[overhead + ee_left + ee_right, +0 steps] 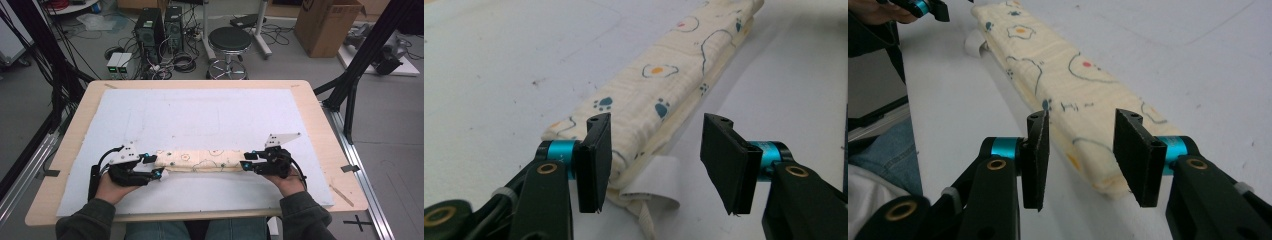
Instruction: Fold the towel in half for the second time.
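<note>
The folded cloth (202,161) lies as a long strip on the white mat (200,115), its long axis running straight between the hands; left gripper (154,166) and right gripper (247,160) each stand released at one end, equally near.

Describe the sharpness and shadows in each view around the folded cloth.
High view: soft, low detail, even light on the folded cloth. Left gripper view: fingers sharp, cloth's far end blurs, shadow to its right. Right gripper view: cloth print crisp, shadow along its left edge.
</note>
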A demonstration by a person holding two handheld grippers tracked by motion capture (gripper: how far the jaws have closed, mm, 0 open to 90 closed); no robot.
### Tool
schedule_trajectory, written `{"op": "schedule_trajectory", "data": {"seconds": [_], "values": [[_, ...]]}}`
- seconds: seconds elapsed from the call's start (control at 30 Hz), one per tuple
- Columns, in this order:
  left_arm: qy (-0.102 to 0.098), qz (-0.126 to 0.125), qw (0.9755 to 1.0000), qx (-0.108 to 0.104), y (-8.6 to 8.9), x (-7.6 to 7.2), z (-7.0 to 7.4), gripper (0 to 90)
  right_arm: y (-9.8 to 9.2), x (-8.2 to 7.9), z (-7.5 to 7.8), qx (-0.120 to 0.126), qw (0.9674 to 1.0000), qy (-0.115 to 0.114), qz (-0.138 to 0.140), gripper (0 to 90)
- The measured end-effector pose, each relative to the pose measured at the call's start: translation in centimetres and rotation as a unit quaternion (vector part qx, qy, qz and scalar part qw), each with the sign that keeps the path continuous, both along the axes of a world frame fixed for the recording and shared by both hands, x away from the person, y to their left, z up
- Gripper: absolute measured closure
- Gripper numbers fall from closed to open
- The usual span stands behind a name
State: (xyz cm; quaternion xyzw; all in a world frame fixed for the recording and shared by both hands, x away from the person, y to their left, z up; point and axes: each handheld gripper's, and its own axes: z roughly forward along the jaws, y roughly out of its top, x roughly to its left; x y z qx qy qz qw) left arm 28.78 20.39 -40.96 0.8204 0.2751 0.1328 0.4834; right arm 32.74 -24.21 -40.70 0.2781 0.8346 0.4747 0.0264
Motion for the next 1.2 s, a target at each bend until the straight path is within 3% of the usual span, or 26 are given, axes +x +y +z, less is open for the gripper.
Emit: {"op": "schedule_trajectory", "data": {"seconds": [0.2, 0.4, 0.53, 0.77, 0.97, 1.2], "values": [[-0.006, -0.007, 0.9999, -0.005, -1.4, 0.8, 0.8, 46.9, 1.4, 1.2, 1.2, -0.004, 0.9999, -0.005, 0.01, 62.7], [0.0, -0.003, 0.9998, 0.021, -3.8, 2.5, 0.6, 79.5, 3.5, 2.7, 1.0, -0.013, 0.9993, 0.007, 0.034, 79.5], [0.021, -0.007, 0.999, 0.039, -5.0, 3.5, -0.4, 88.6, 5.3, 3.6, 0.1, -0.023, 0.9972, 0.037, 0.061, 89.3], [0.045, -0.022, 0.9962, 0.071, -5.5, 3.7, -1.6, 89.1, 7.0, 3.8, -1.3, -0.062, 0.9914, 0.061, 0.098, 89.3], [0.054, -0.029, 0.9942, 0.088, -5.6, 3.2, -2.0, 89.0, 7.0, 3.4, -2.1, -0.088, 0.9886, 0.065, 0.104, 89.3], [0.055, -0.03, 0.993, 0.1, -4.9, 2.7, -2.0, 85.7, 5.8, 3.0, -2.8, -0.088, 0.9893, 0.067, 0.095, 89.0]]}}
